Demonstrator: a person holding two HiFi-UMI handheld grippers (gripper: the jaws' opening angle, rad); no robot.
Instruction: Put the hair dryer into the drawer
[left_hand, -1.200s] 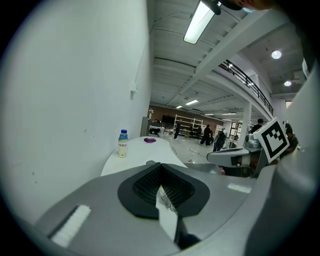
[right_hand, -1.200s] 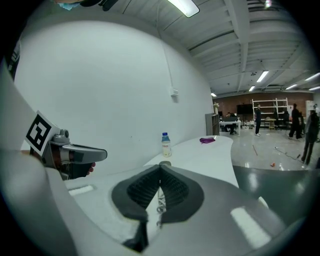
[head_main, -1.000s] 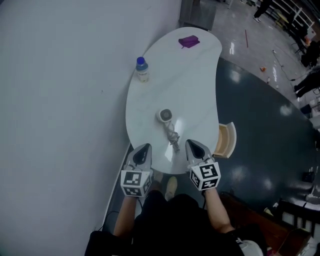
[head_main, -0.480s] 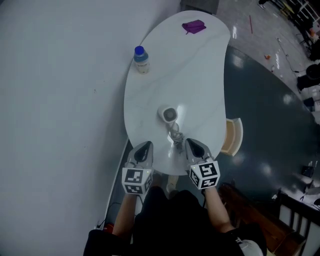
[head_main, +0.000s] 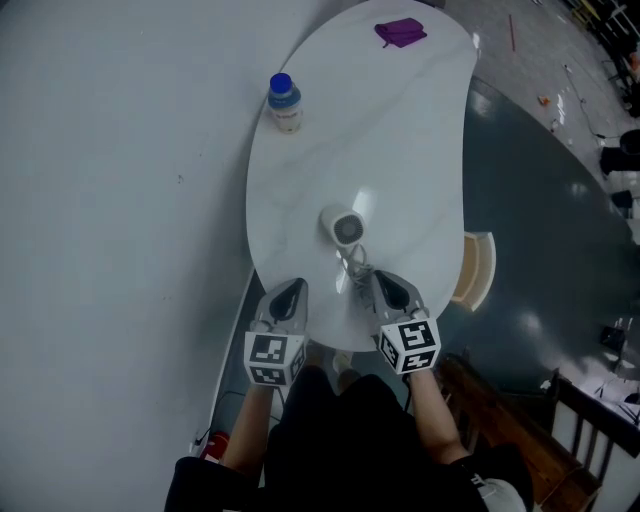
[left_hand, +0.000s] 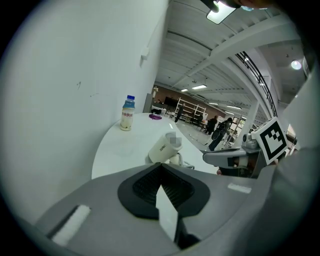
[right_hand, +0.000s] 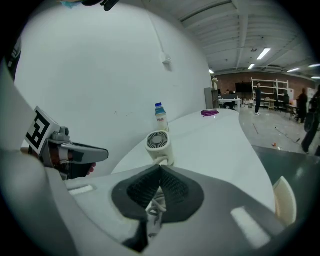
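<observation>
The white hair dryer (head_main: 343, 228) lies on the white table (head_main: 400, 130) near its front end, barrel up toward me, with its coiled cord (head_main: 355, 265) trailing to the table's front edge. From the left gripper view the hair dryer (left_hand: 162, 149) is just ahead; in the right gripper view the hair dryer (right_hand: 157, 145) shows its grille. My left gripper (head_main: 292, 288) (left_hand: 161, 165) is shut and empty, left of the cord. My right gripper (head_main: 383, 280) (right_hand: 160, 167) is shut, right of the cord, which shows beneath its jaws. The open wooden drawer (head_main: 480, 268) (right_hand: 284, 200) juts from the table's right side.
A blue-capped bottle (head_main: 285, 103) (left_hand: 127, 113) (right_hand: 160, 117) stands at the table's left edge by the wall. A purple item (head_main: 401, 32) (right_hand: 210, 113) lies at the far end. A dark wooden chair (head_main: 570, 420) stands at the lower right on the dark floor.
Both grippers have come down and forward over the table's front edge, closer to the cord and dryer. Both stay shut. The dryer has not moved on the table.
</observation>
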